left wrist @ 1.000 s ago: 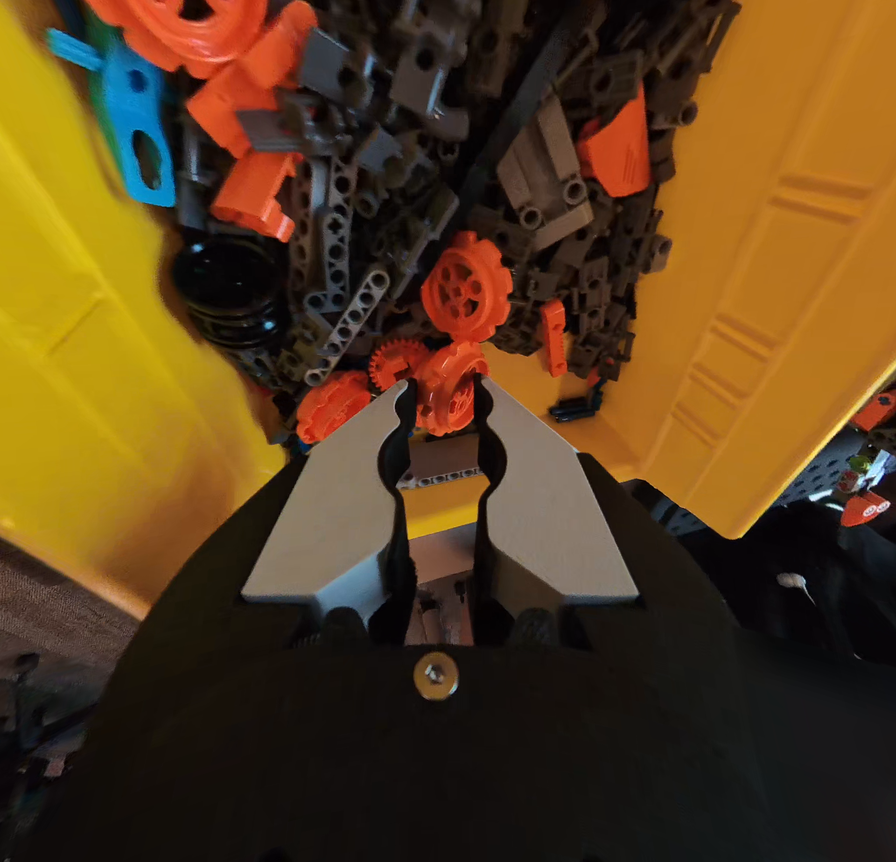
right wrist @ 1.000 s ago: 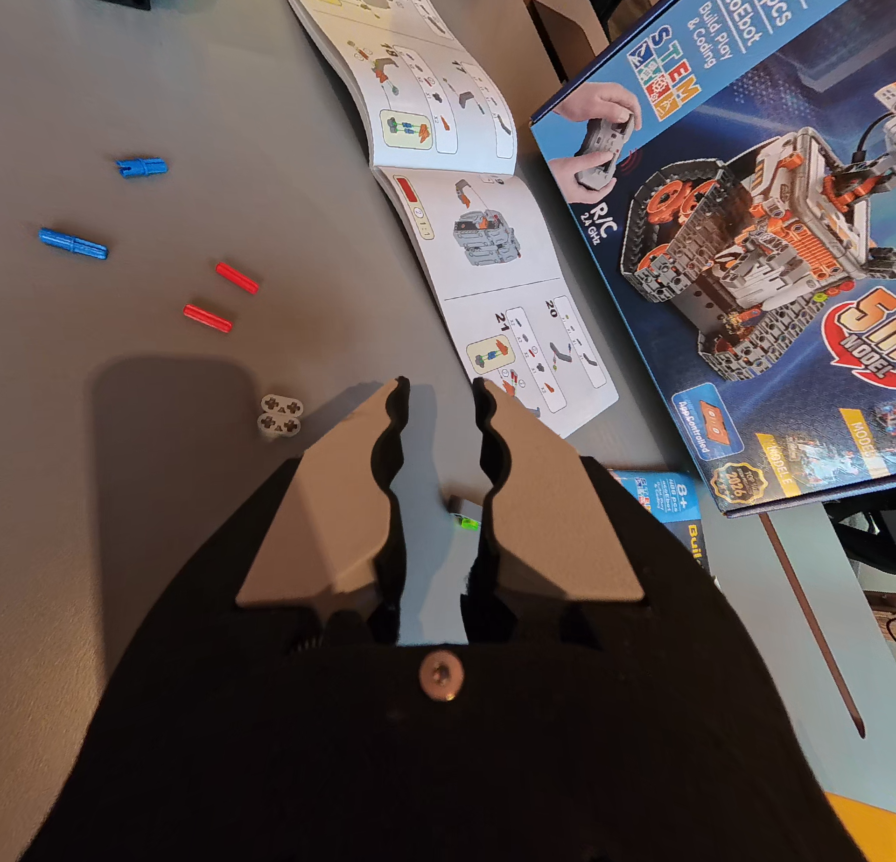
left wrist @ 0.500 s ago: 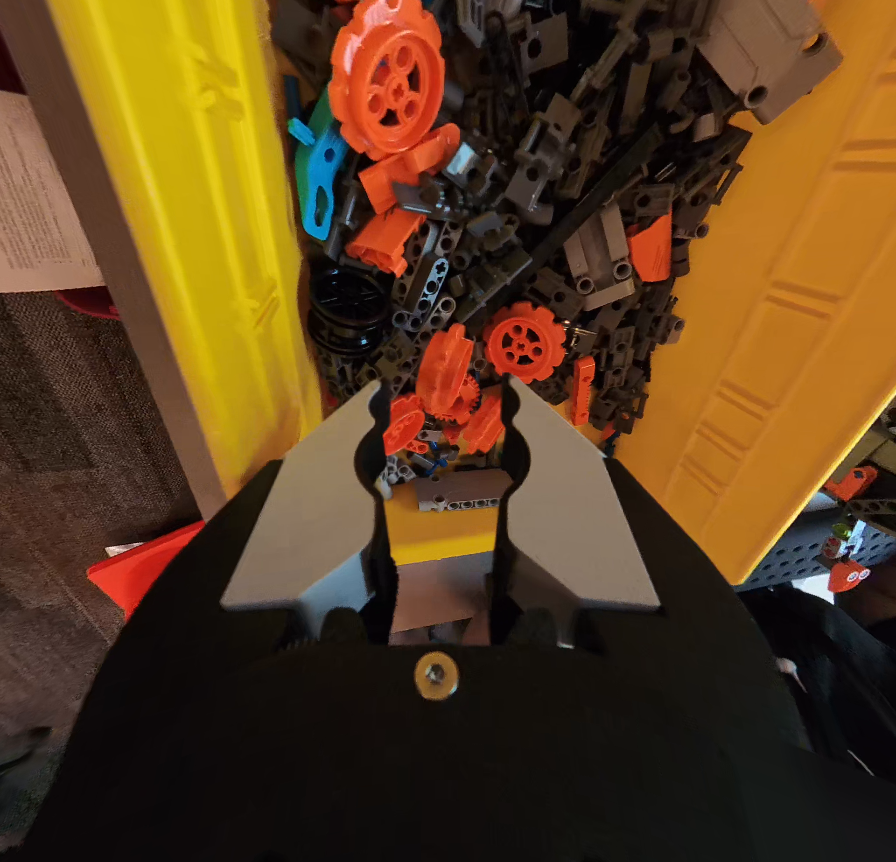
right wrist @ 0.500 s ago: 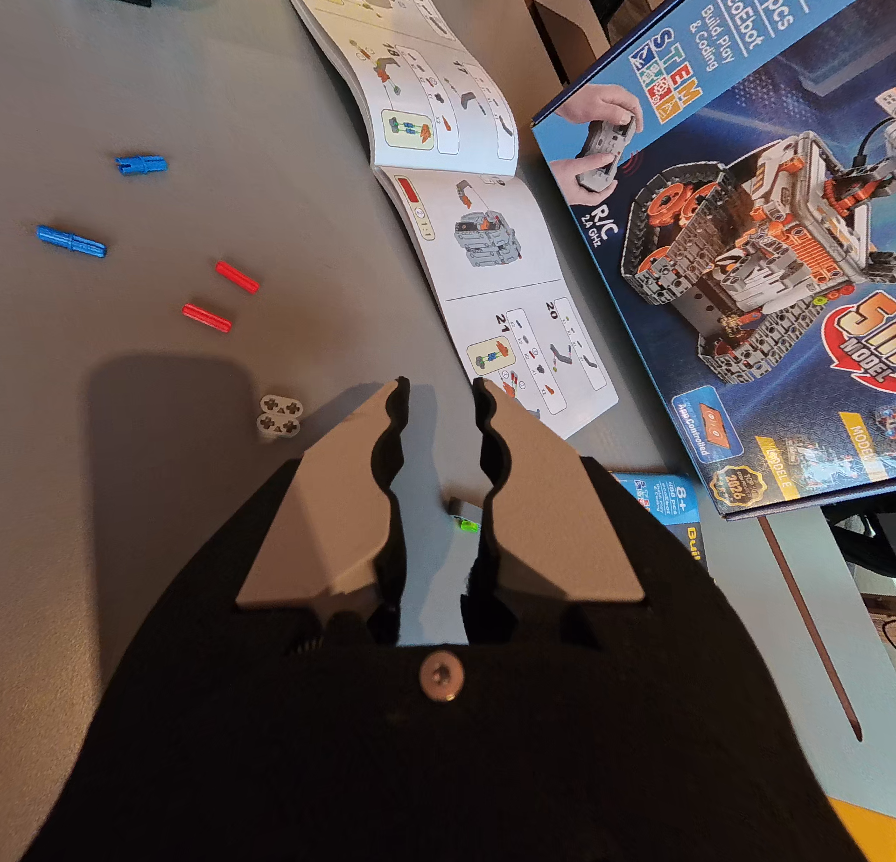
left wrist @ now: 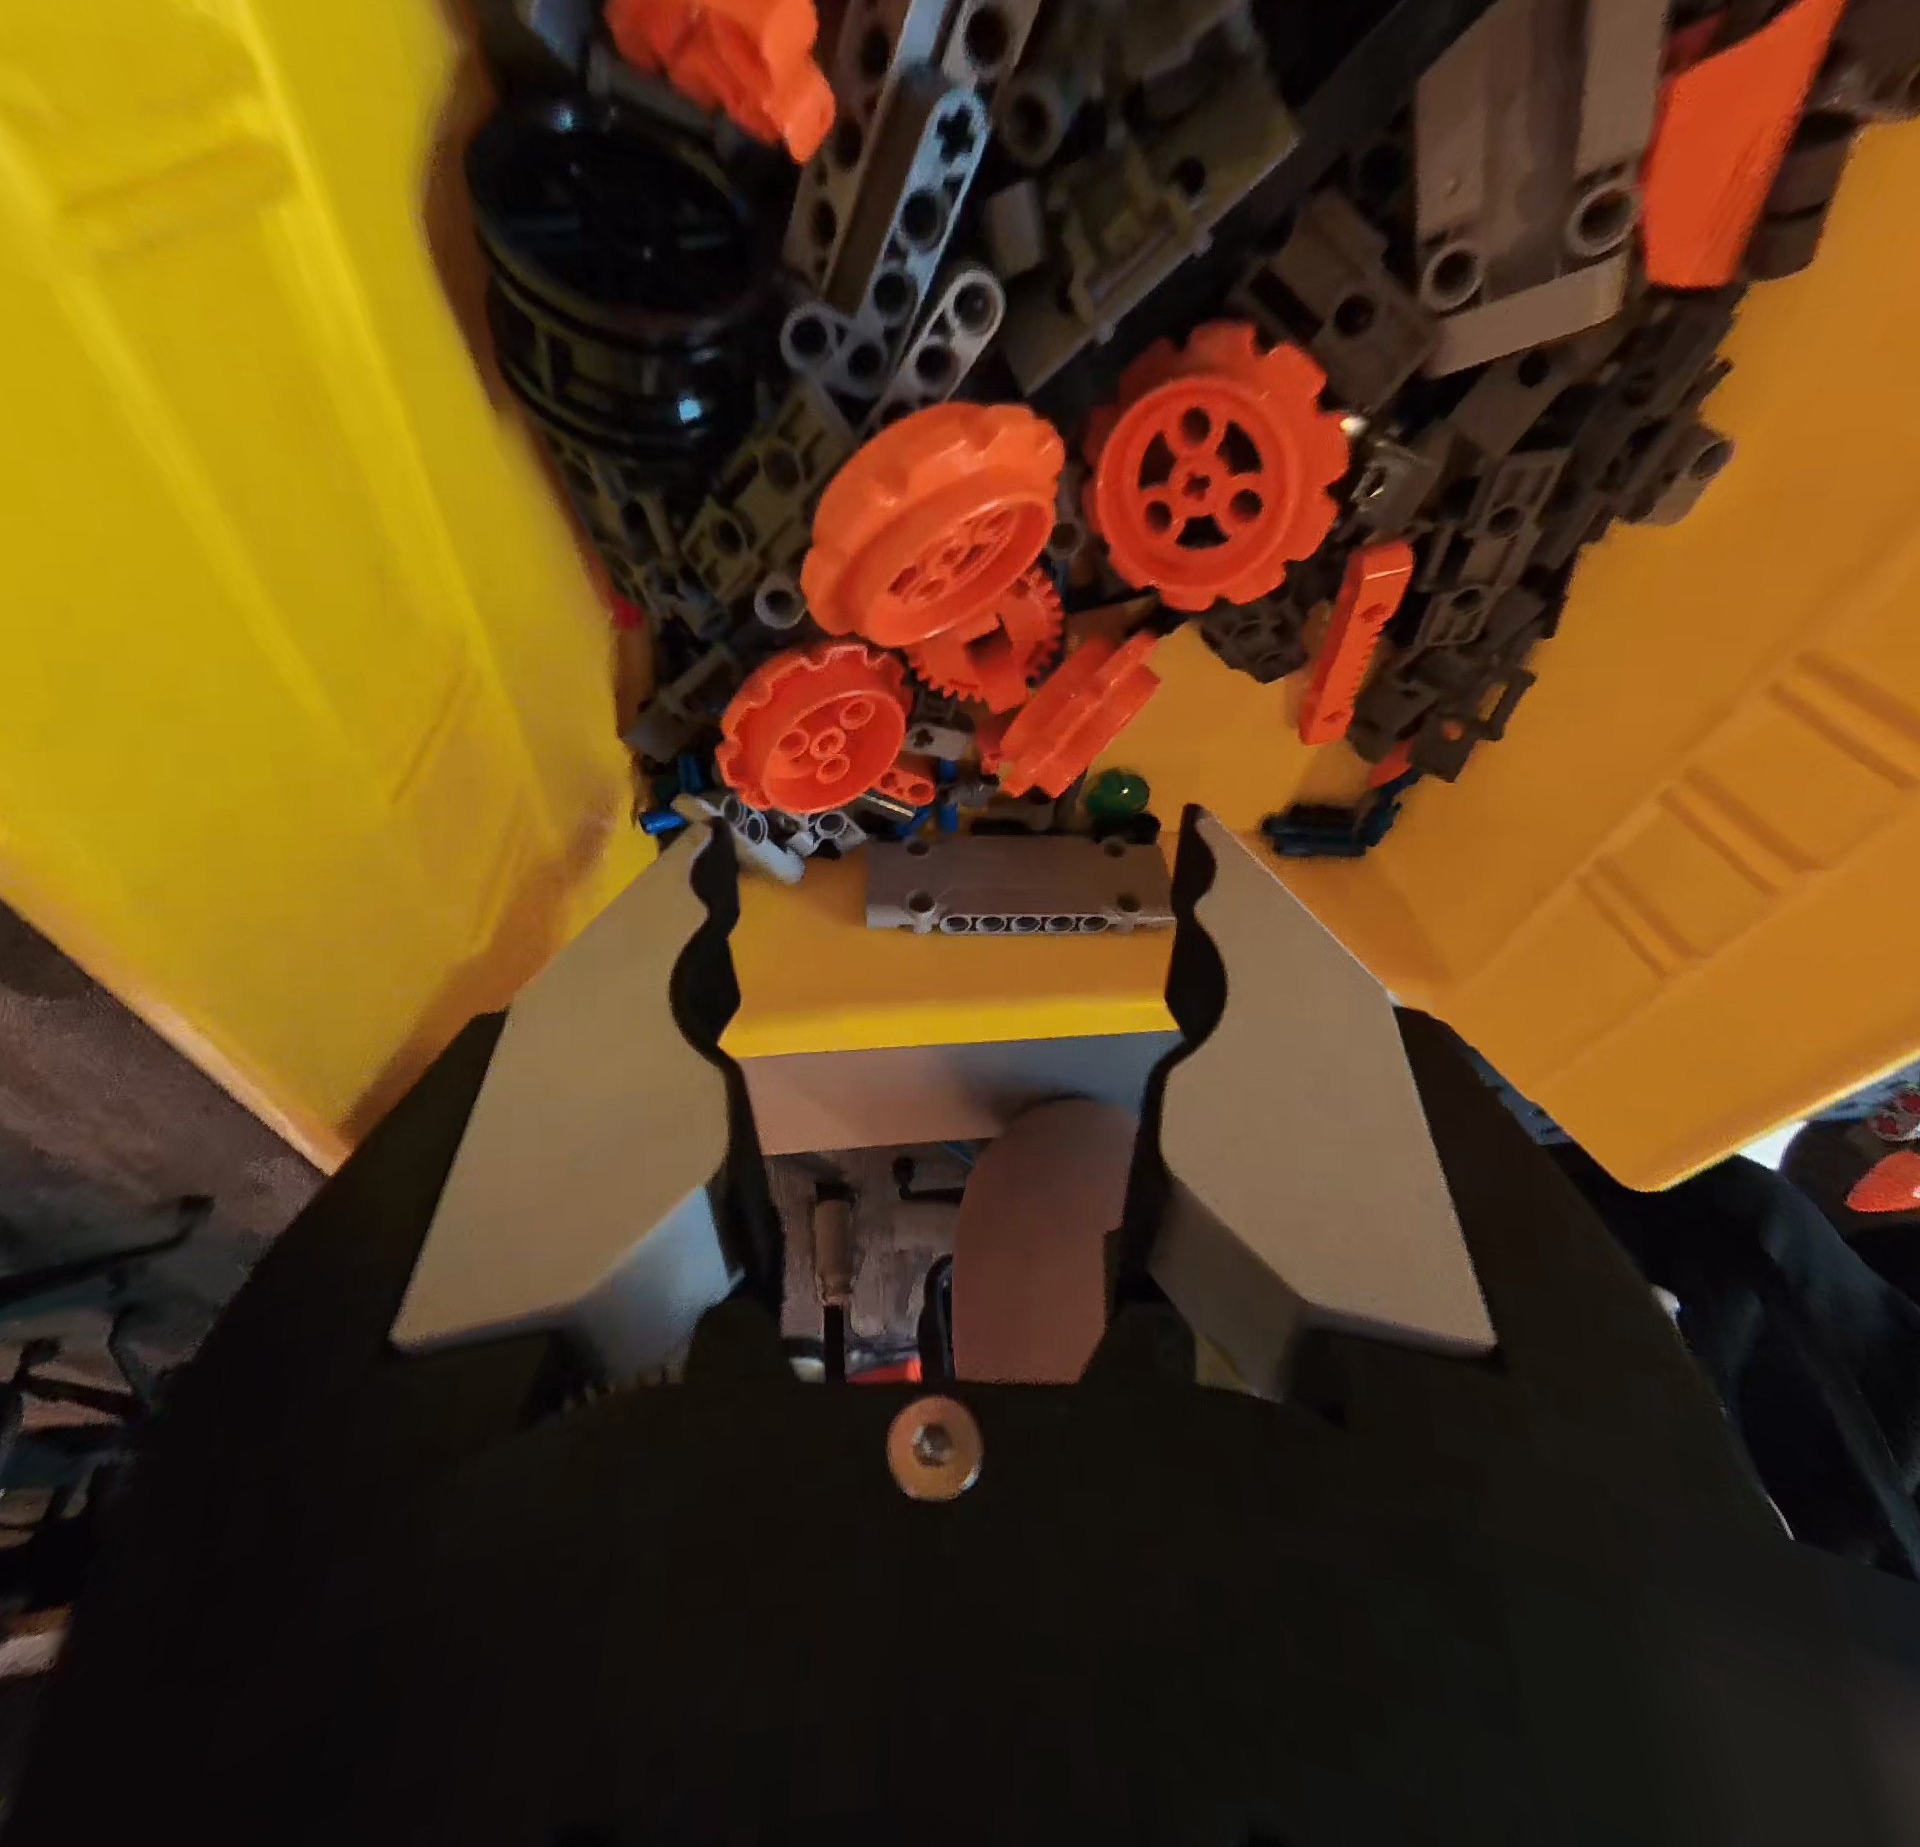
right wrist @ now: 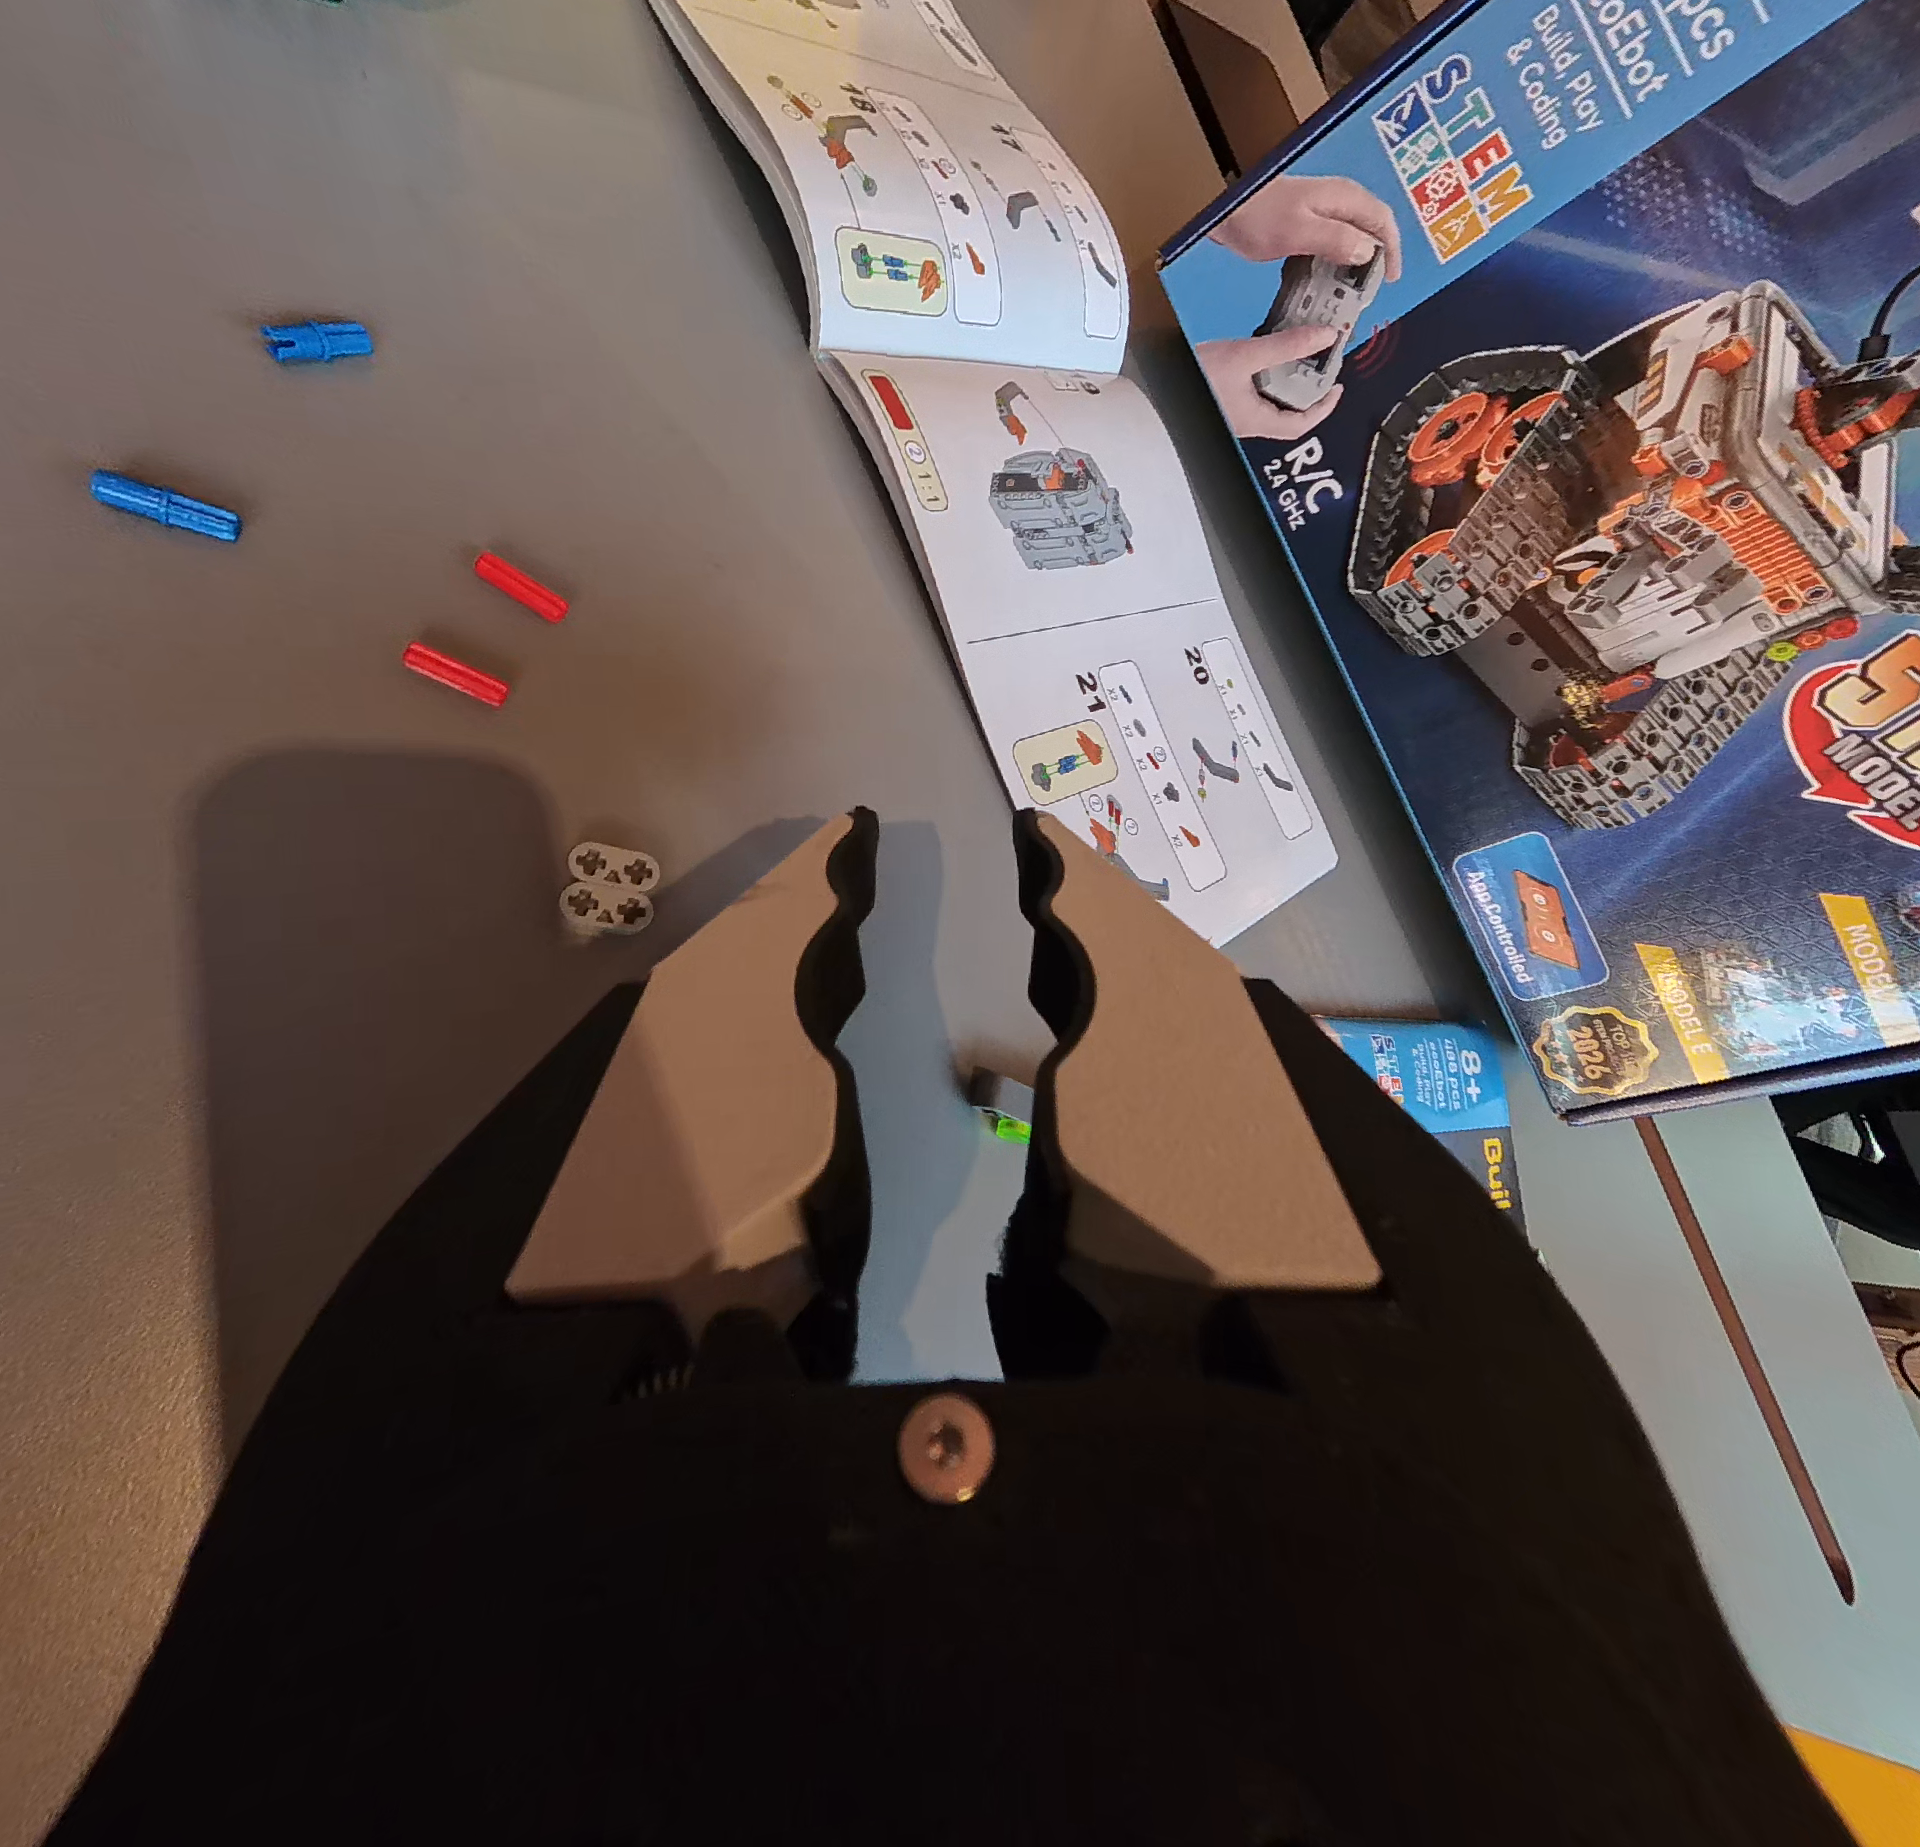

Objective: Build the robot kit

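Now left hand-held gripper [left wrist: 951, 841] wide, empty, over yellow bin [left wrist: 260, 550] near edge, grey beam [left wrist: 1018, 888] between tips; right hand-held gripper [right wrist: 945, 831] narrowly parted, empty, above tabletop [right wrist: 312, 966].

Left wrist: looks fwd along fingers, close, down into yellow bin [left wrist: 270, 509].
Right wrist: fwd, angled down, near grey table [right wrist: 520, 166].
Shared: nothing visible.

In the bin [left wrist: 260, 509], a flat beam [left wrist: 1023, 893] lies crosswise between the left tongs' [left wrist: 951, 831] tips, toothed wheels [left wrist: 935, 524] piled just beyond it. On the table [right wrist: 156, 1122], connectors [right wrist: 611, 888] sit left of the right tongs [right wrist: 945, 821], the booklet [right wrist: 1049, 509] ahead-right, the box [right wrist: 1621, 550] farther right.
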Motion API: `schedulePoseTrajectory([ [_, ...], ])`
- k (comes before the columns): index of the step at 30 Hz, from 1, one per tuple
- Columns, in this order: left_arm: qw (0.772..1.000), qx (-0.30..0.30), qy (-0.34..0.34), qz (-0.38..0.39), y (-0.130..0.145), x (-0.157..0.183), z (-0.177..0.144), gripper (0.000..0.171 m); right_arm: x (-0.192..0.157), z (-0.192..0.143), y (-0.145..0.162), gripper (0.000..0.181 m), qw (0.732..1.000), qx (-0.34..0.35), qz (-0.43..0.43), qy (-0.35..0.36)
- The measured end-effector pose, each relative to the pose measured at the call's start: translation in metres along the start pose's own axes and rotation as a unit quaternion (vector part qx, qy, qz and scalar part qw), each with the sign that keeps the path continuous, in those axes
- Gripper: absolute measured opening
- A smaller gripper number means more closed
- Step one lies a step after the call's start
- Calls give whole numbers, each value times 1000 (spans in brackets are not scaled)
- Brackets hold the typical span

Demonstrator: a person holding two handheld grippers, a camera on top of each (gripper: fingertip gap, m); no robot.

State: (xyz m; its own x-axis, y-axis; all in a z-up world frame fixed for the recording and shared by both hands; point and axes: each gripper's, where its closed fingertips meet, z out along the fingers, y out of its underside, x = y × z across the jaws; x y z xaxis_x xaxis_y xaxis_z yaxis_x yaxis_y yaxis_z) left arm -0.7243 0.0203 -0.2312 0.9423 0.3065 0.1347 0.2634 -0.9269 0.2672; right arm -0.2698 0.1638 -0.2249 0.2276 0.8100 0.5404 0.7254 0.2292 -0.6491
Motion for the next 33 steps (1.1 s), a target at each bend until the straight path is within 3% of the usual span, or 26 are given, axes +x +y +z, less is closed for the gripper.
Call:
schedulePoseTrajectory([
  [4, 999, -37, 8, -13, 12, -2, 9, 84, -1, 0, 0, 27, 1000, 1, -1, -3],
  [10, 996, -94, -7, -2, 22, -1, 23, 101, -4, 2, 1, 27, 1000, -2, -4, -9],
  [14, 993, -113, 0, 20, 22, 7, 28, 92, -4, 3, 1, 27, 1000, -1, -1, -11],
  [19, 994, -78, 38, 70, 3, 31, 23, 46, -5, 5, 2, 27, 1000, -2, 2, -15],
  [20, 993, -70, 42, 84, -2, 35, 22, 43, -5, 6, 2, 27, 1000, -2, 2, -15],
  [27, 988, -32, 45, 142, -18, 51, 14, 56, -3, 8, 5, 27, 1000, -3, 5, -15],
  [33, 997, -3, 22, 80, -4, 28, 0, 63, -1, 8, 2, 26, 1000, 4, 8, -11],
])
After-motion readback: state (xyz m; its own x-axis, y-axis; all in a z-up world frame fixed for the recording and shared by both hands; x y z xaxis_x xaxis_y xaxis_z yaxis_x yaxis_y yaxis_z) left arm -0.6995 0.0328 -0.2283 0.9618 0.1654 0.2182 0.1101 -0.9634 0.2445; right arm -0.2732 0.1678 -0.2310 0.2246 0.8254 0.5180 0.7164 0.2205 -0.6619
